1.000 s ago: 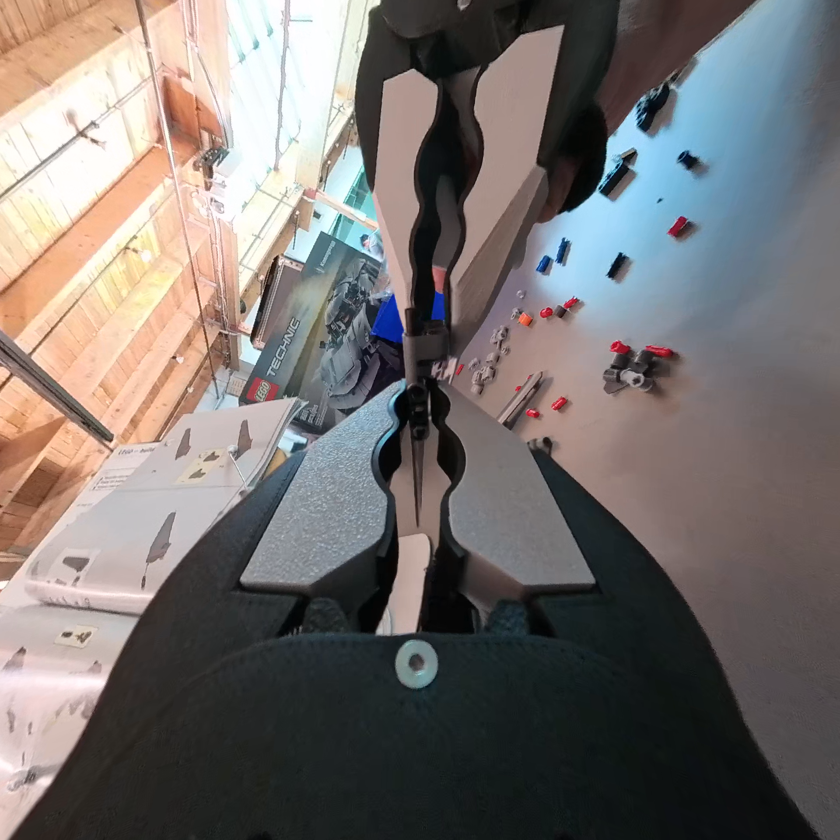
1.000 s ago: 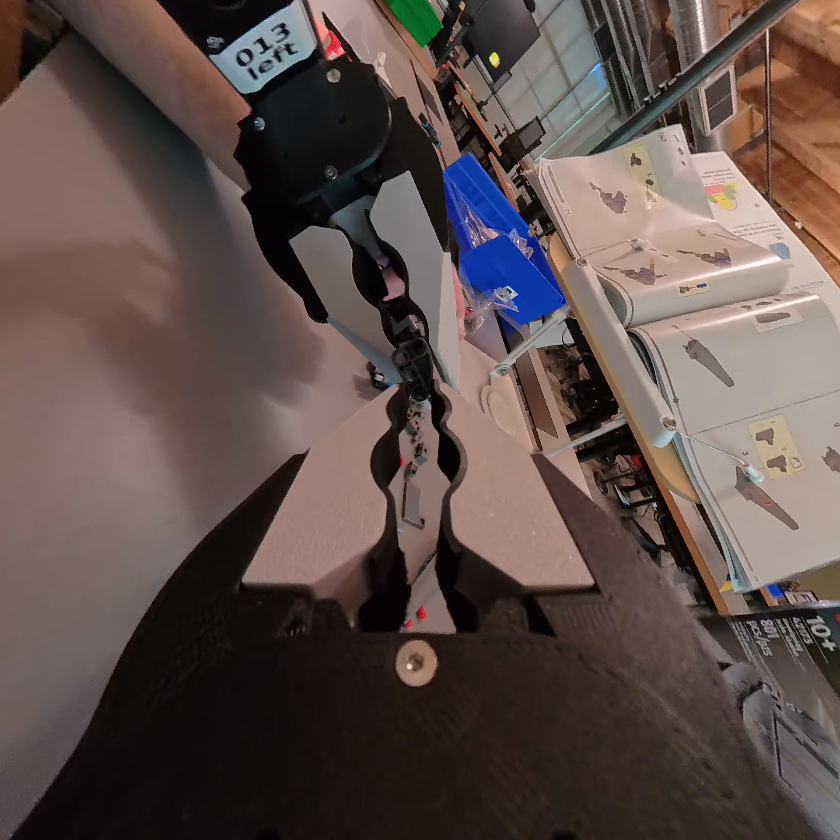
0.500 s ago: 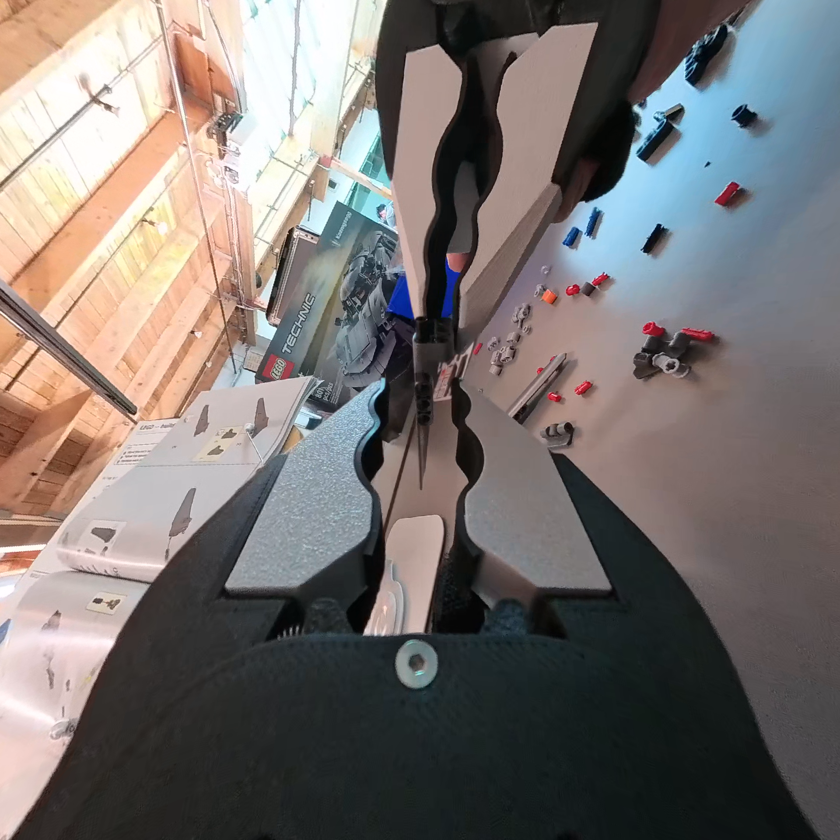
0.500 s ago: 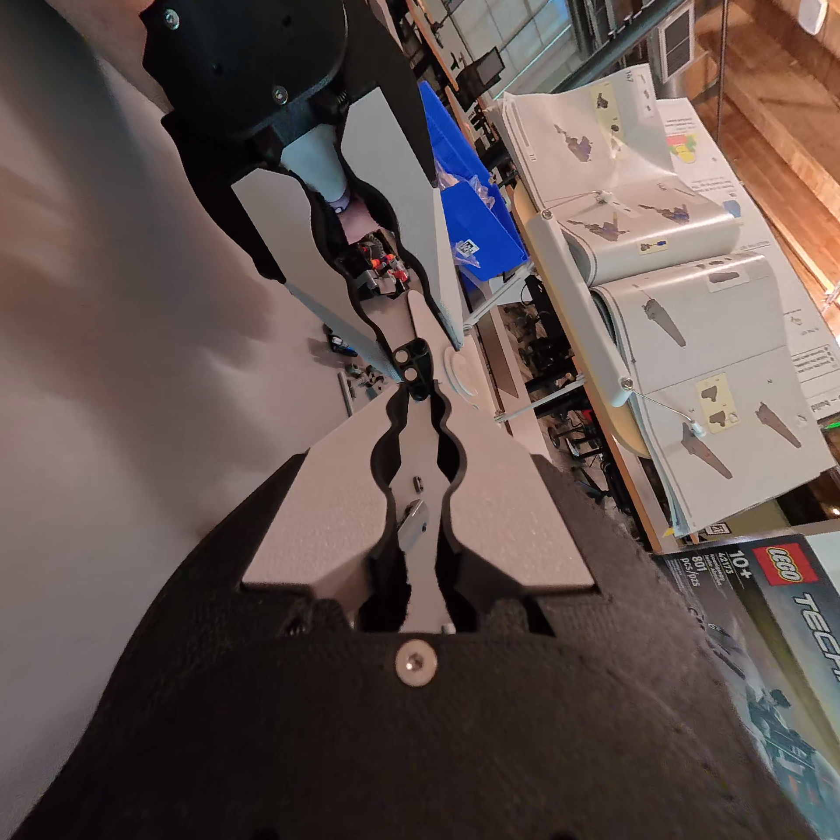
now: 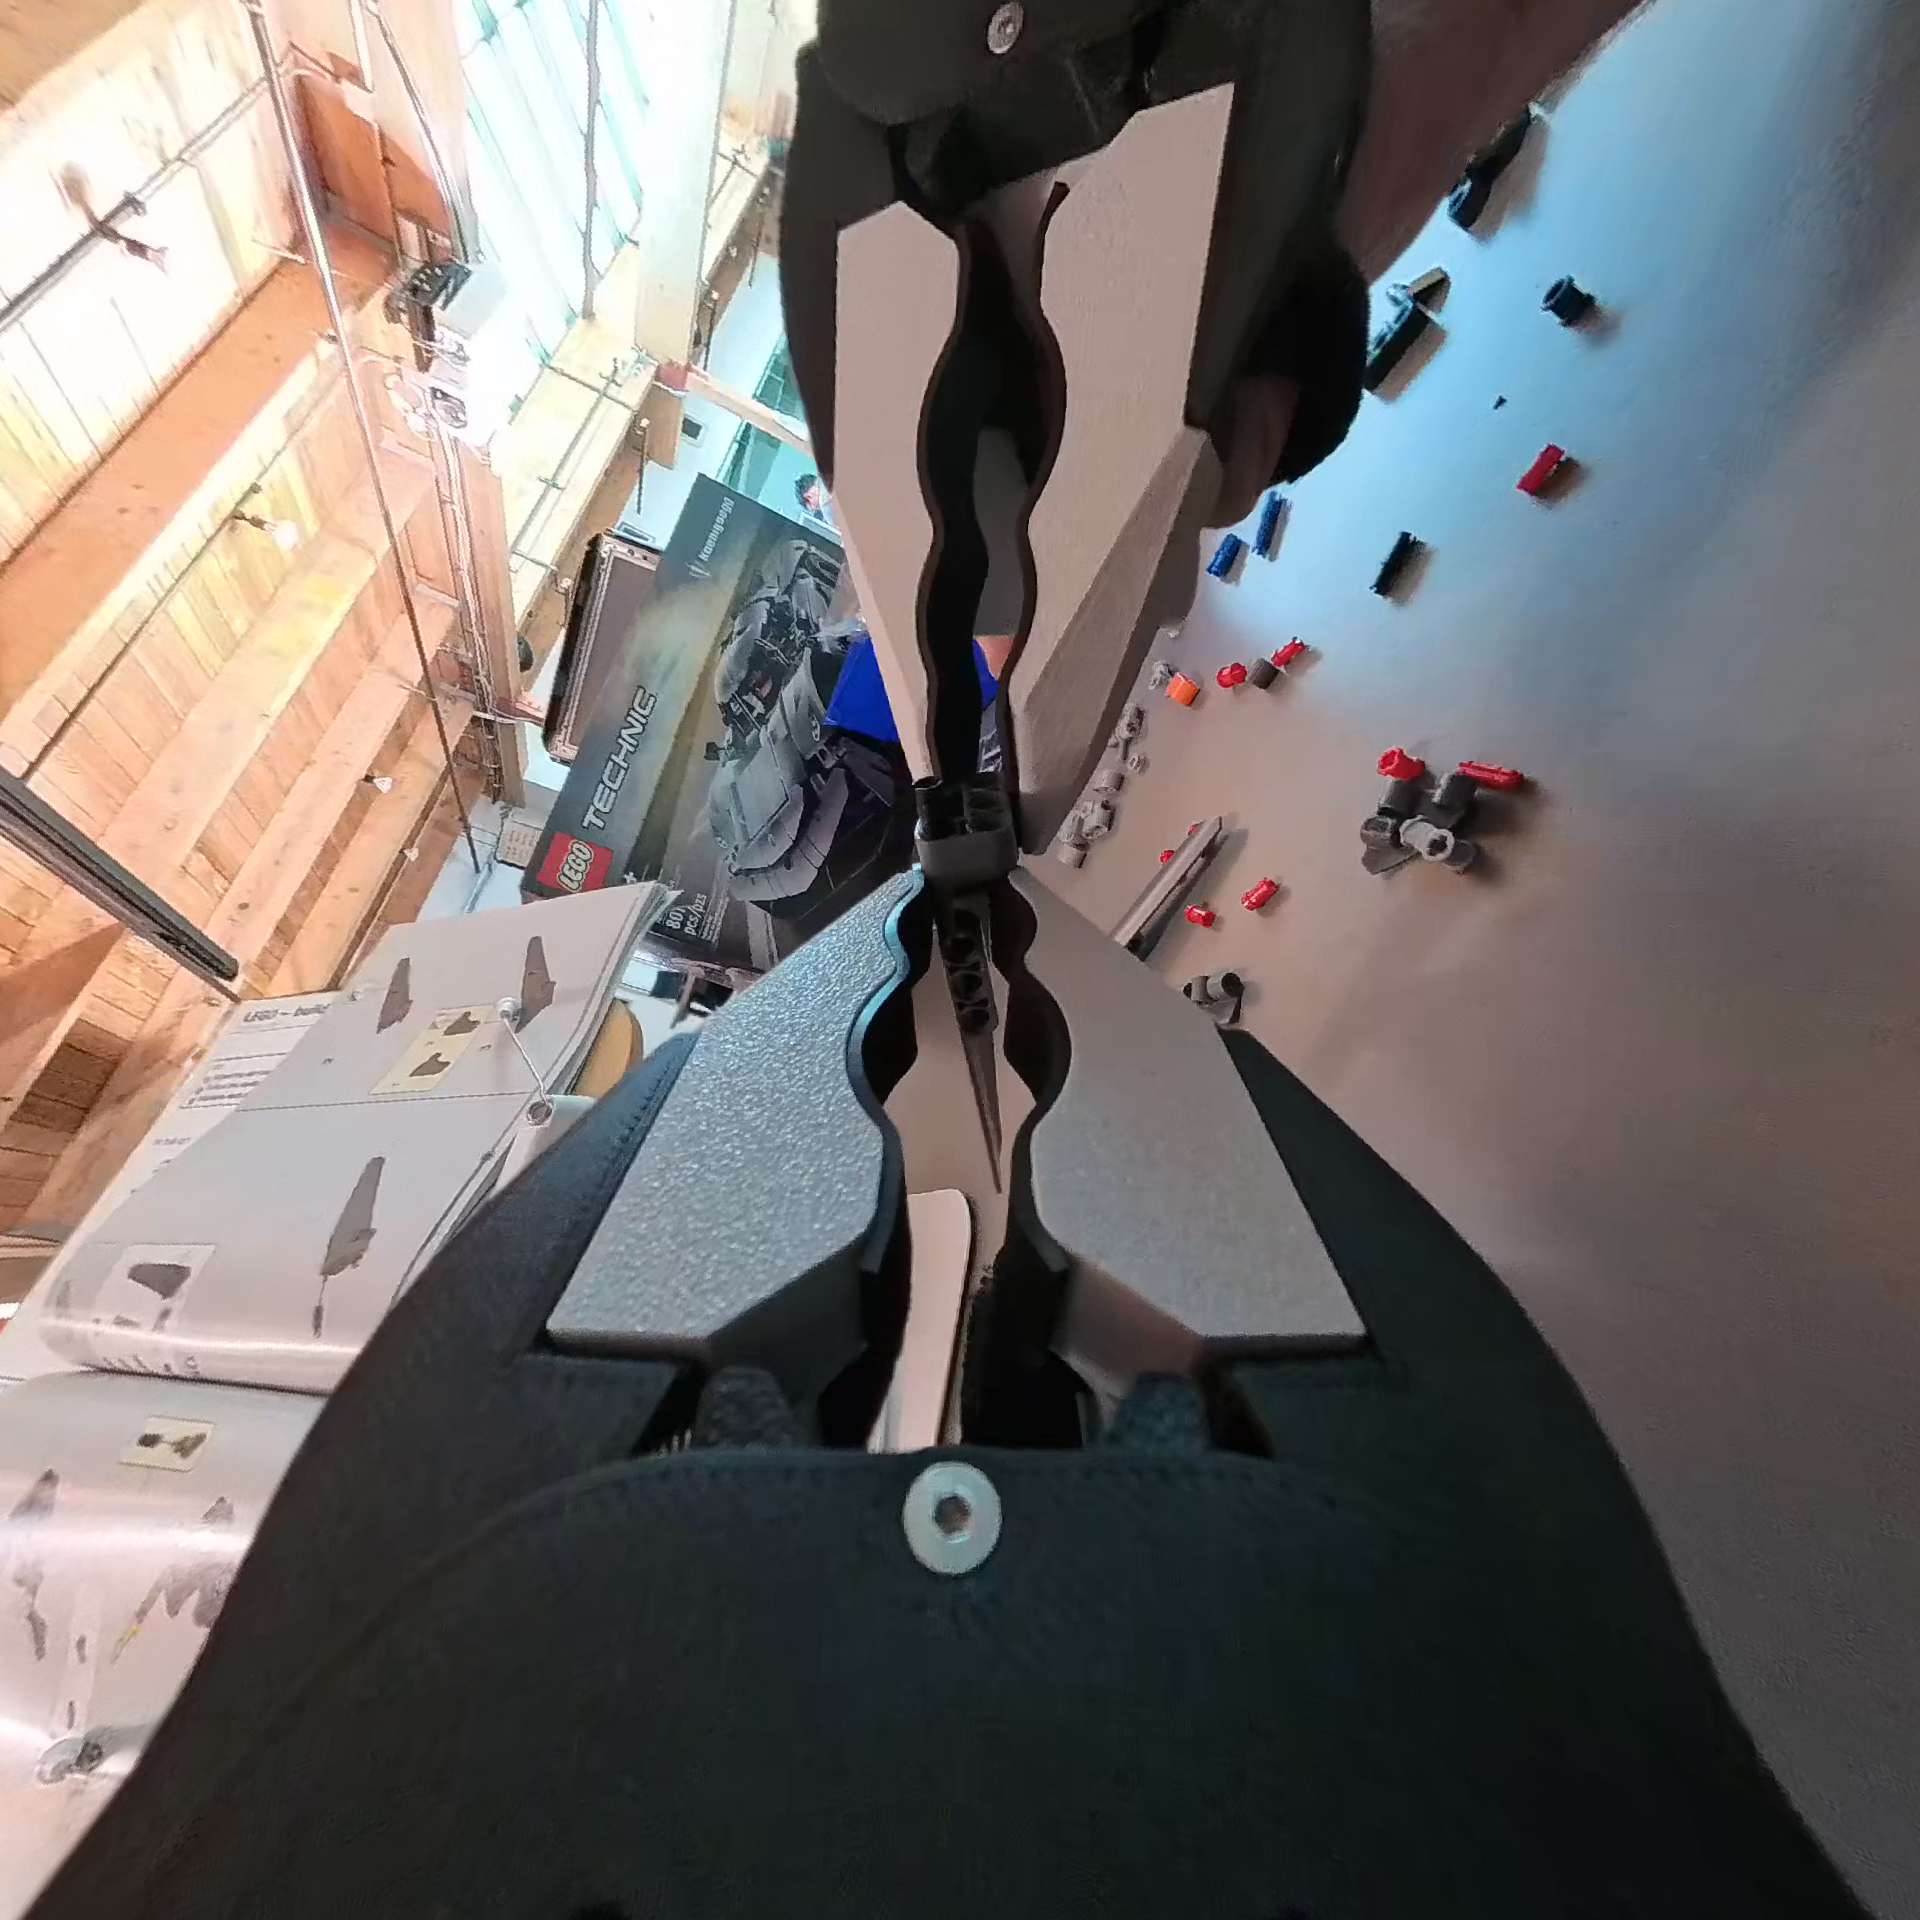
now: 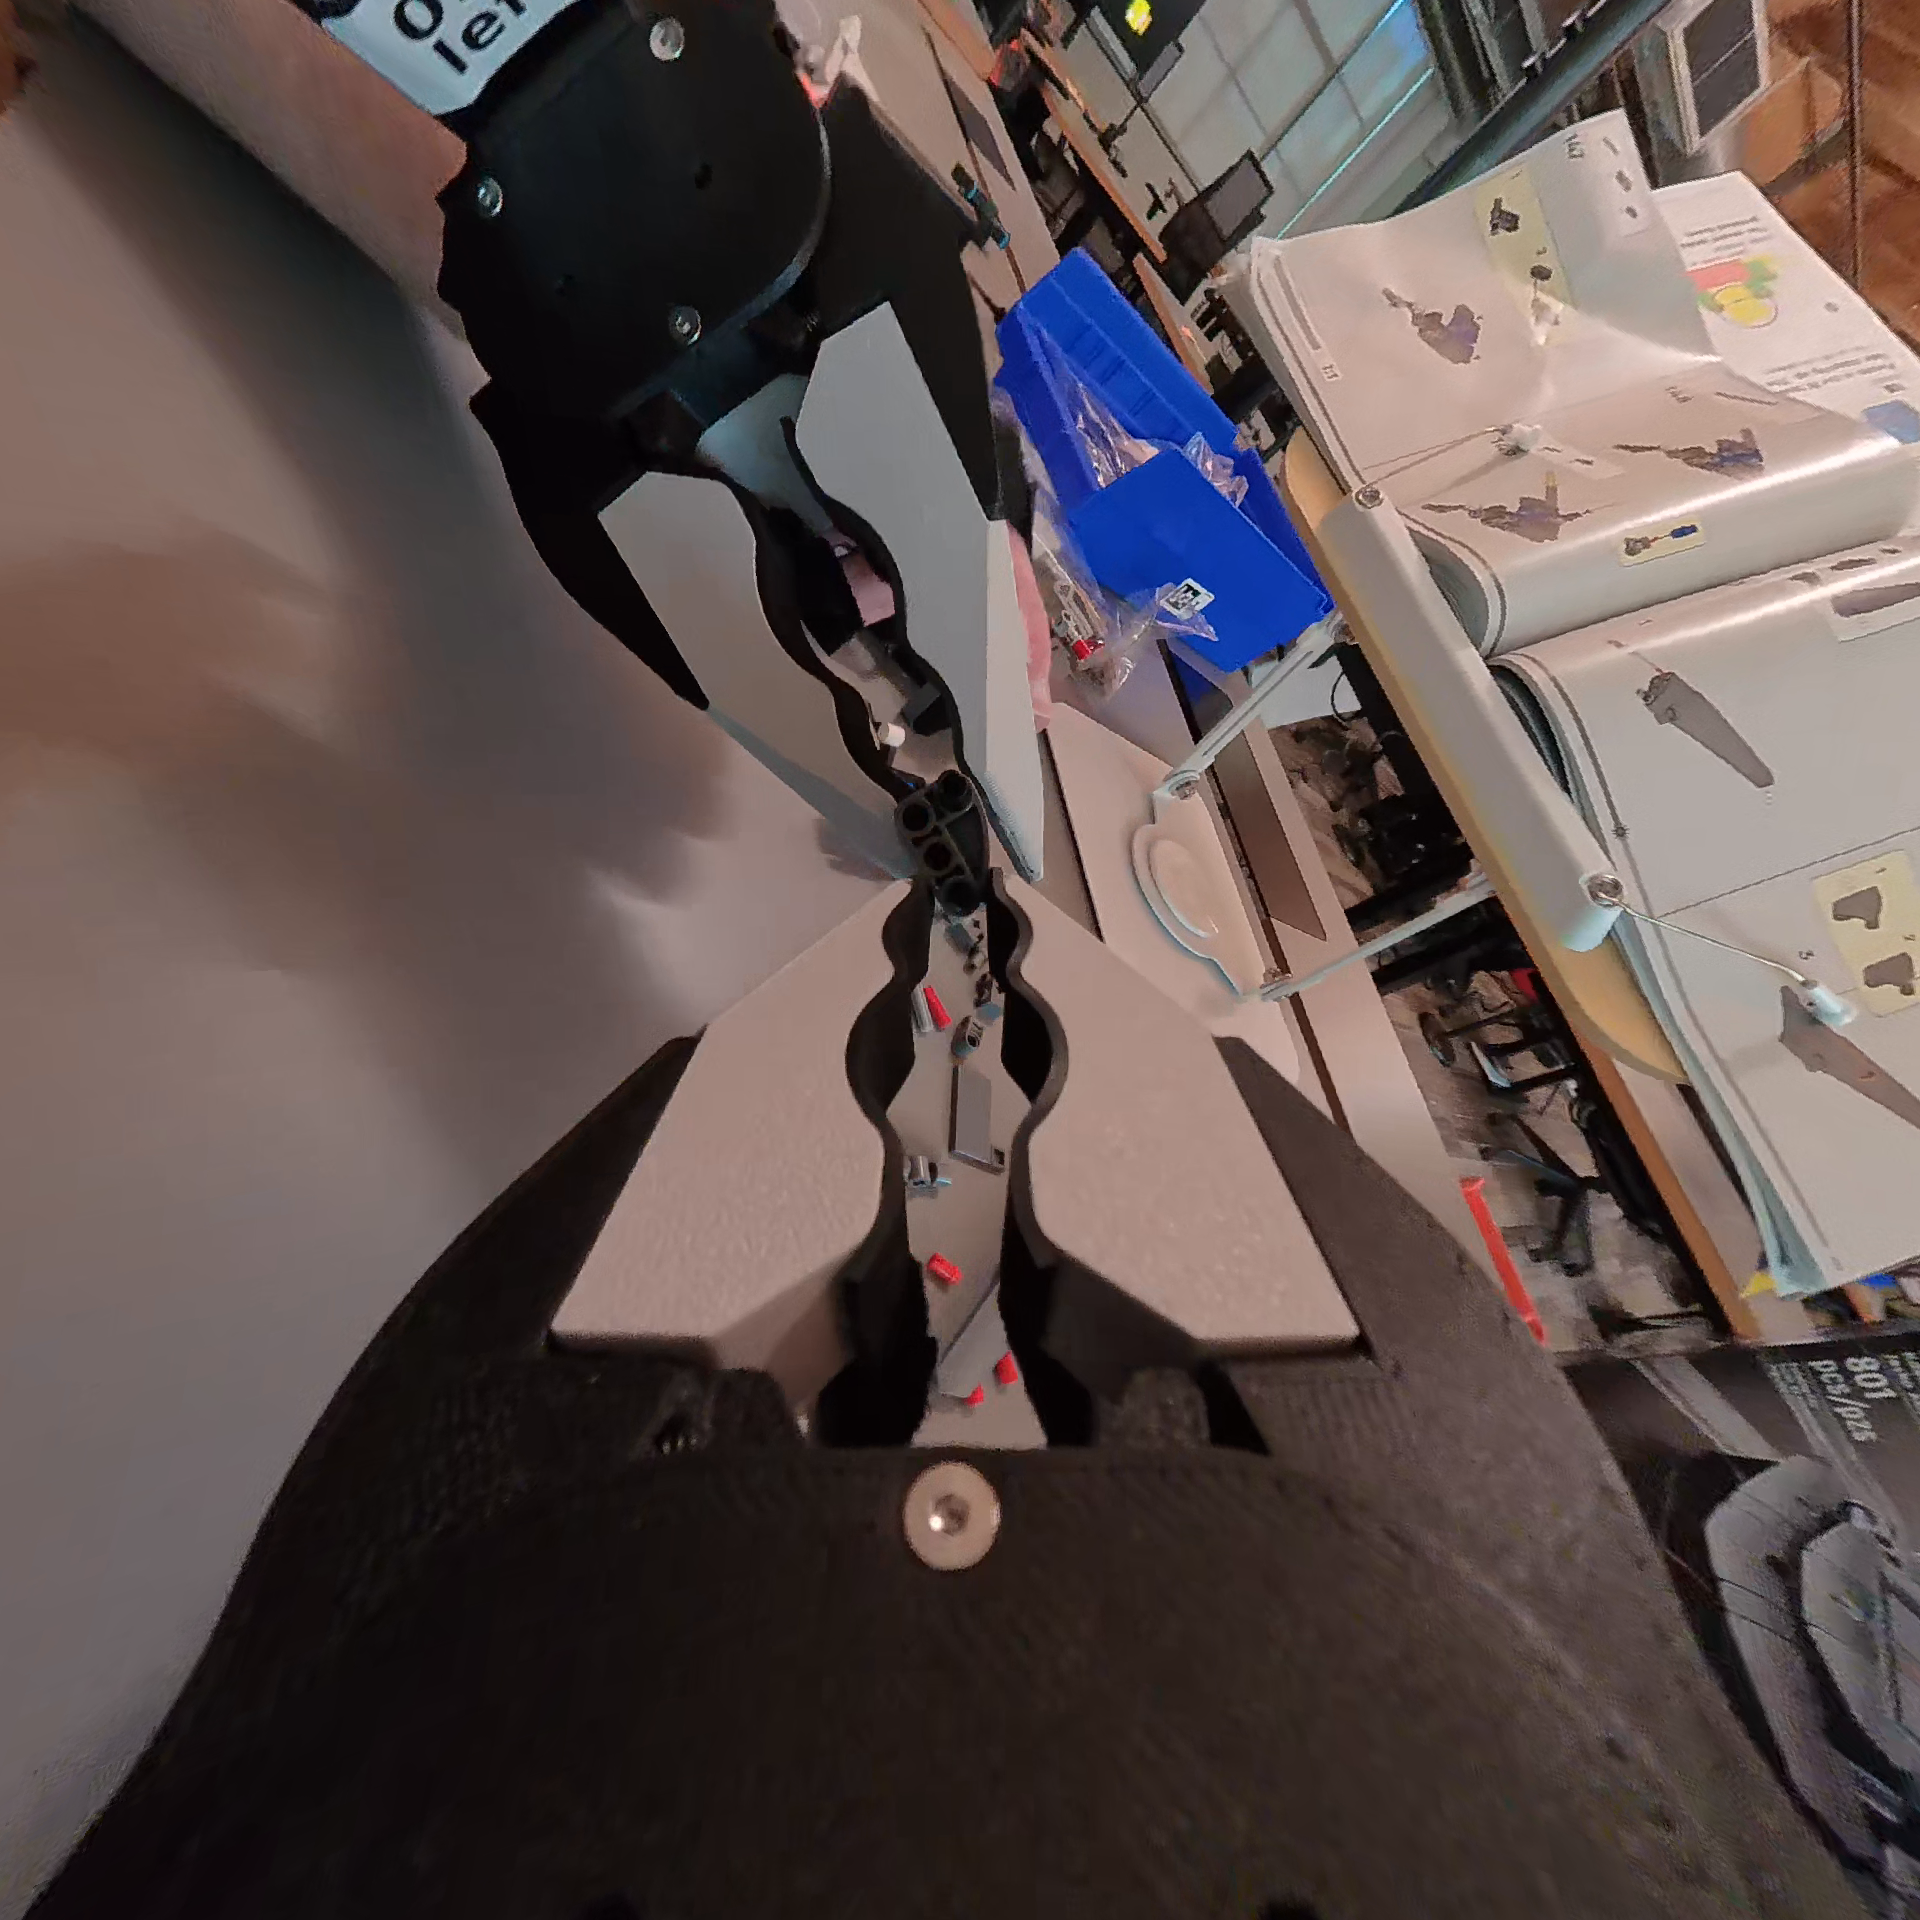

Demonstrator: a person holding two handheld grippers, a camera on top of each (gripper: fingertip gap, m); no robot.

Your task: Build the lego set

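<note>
While nearly tip to tip, both tools (image 5: 961, 883) (image 6: 951, 899) pinched, seemingly onto one black beam (image 6: 940, 836).

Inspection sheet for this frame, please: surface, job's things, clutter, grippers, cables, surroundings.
Surface: grey table, bare between parts.
Job's things: black beam held between both gripper tips; loose red, blue, grey and black pieces scattered on the table; open manual; set box.
Clutter: blue bins with plastic bags.
Grippers: left gripper shut on the beam; right gripper shut on its other end.
Cables: nothing seen.
Surroundings: wooden ceiling, windows, desks behind.
</note>
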